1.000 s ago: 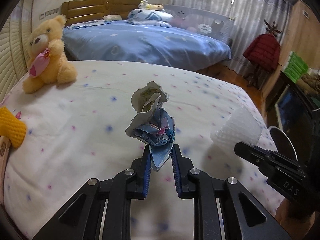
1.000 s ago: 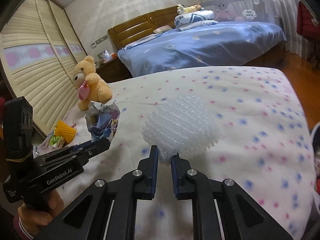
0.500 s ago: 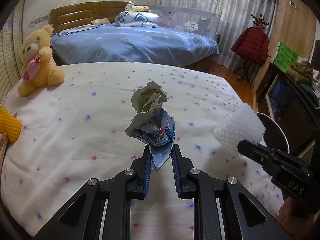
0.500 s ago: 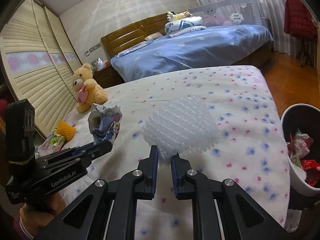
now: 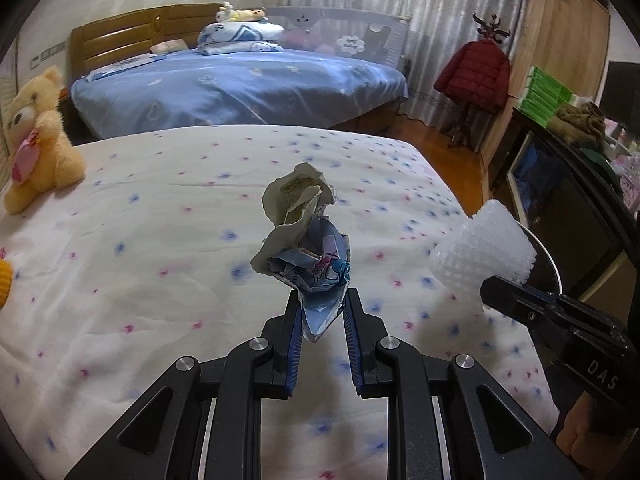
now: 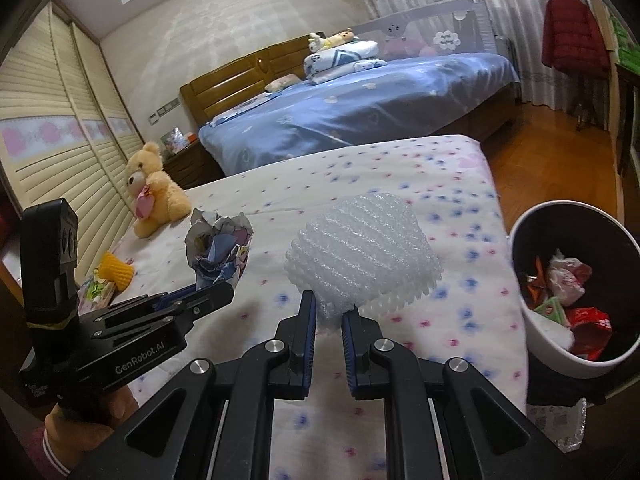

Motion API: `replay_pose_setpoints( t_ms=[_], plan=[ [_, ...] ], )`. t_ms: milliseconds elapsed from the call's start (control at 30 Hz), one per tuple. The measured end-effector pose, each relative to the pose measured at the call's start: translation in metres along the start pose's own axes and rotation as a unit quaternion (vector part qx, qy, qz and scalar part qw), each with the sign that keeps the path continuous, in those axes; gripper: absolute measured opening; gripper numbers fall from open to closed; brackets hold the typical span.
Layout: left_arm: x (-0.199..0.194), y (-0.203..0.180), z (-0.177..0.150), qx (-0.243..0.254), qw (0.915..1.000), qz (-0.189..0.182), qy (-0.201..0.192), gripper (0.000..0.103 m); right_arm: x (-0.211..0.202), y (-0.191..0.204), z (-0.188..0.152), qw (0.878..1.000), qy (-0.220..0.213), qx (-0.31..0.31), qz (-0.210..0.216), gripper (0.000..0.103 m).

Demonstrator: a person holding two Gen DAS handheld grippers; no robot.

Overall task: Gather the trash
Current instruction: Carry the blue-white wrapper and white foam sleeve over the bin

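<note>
My left gripper is shut on a crumpled wad of paper, grey-white on top with blue cartoon print below, held up over the dotted bed cover. The right gripper is shut on a white foam fruit net, also lifted above the bed. In the right wrist view the paper wad and the left gripper sit to the left. A white-rimmed trash bin with red and white wrappers inside stands off the bed's right edge. In the left wrist view the foam net shows at the right.
A yellow teddy bear sits at the bed's far left, with a yellow foam net and a printed packet nearer. A blue-covered bed lies beyond. A red jacket hangs on a stand; dark furniture lines the right.
Both grippers have swung to the right over the bed with their loads. The trash bin has come into the right wrist view, and the teddy bear has slid toward the left edge.
</note>
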State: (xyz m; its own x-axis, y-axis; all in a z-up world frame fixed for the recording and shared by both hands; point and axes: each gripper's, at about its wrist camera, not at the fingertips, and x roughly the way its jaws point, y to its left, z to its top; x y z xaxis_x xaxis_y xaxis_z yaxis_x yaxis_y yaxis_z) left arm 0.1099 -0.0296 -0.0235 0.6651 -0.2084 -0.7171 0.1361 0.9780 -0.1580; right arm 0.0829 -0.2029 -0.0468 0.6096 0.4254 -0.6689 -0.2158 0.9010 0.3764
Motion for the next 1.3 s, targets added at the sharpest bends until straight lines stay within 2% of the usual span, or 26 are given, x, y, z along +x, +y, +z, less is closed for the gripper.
replay_pose_setpoints(
  t_ms=[667, 1300],
  plan=[
    [0.034, -0.044, 0.019, 0.043, 0.9988, -0.021, 0.008, 0.019, -0.025, -0.057, 0.001, 0.998, -0.014, 0.041, -0.039, 0.012],
    [0.043, -0.080, 0.025, 0.075, 0.9964, -0.039, 0.006, 0.019, -0.048, -0.101, 0.000, 0.994, -0.027, 0.074, -0.074, 0.012]
  ],
)
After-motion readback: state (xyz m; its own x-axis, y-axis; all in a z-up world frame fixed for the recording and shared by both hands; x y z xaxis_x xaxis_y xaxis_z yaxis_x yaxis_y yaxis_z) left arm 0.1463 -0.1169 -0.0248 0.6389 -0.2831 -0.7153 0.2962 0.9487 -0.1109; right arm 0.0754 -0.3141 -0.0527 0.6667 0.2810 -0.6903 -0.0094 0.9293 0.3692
